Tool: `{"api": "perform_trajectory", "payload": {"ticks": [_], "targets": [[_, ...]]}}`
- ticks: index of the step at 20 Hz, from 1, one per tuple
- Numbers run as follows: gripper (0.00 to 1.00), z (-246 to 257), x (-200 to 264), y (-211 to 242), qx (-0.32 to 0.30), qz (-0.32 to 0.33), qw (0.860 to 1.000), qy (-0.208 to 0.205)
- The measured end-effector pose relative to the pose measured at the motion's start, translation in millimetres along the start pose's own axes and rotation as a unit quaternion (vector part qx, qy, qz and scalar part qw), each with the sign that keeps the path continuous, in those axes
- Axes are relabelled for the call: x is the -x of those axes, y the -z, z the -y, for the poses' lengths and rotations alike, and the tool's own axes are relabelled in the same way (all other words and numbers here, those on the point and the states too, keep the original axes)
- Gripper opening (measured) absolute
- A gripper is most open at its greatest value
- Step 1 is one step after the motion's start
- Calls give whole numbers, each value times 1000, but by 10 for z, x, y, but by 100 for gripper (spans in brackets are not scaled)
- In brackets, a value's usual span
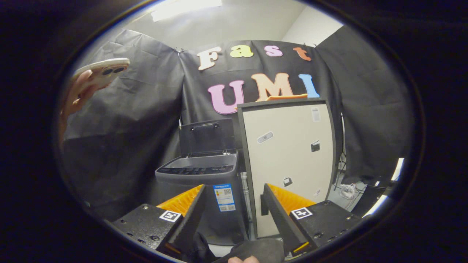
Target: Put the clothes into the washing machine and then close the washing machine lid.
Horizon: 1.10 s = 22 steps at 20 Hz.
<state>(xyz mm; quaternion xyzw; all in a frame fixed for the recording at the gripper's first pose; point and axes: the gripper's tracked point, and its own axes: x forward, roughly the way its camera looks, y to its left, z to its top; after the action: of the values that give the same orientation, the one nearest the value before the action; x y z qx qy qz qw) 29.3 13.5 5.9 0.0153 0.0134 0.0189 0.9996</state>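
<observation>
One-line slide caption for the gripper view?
Open tongs face a grey top-loading washing machine with its lid raised, beside a beige cabinet; dark cloth lies below.

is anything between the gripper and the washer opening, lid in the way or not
Nothing visible blocks it. The gripper is open, its fingers spread with the washing machine just beyond them. The lid stands raised at the back, leaving the top open. The white cabinet stands beside it, not in front.
</observation>
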Motion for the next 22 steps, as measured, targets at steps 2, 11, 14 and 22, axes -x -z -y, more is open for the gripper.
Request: {"api": "perform_trajectory", "payload": {"ticks": [2,11,14,22], "targets": [[94,36,-98,-51,3,-1,1000,5],[94,108,-477,-383,-18,1,999,34],[94,110,-593,-560,-1,3,999,41],[94,260,-980,-1010,28,6,997,68]]}}
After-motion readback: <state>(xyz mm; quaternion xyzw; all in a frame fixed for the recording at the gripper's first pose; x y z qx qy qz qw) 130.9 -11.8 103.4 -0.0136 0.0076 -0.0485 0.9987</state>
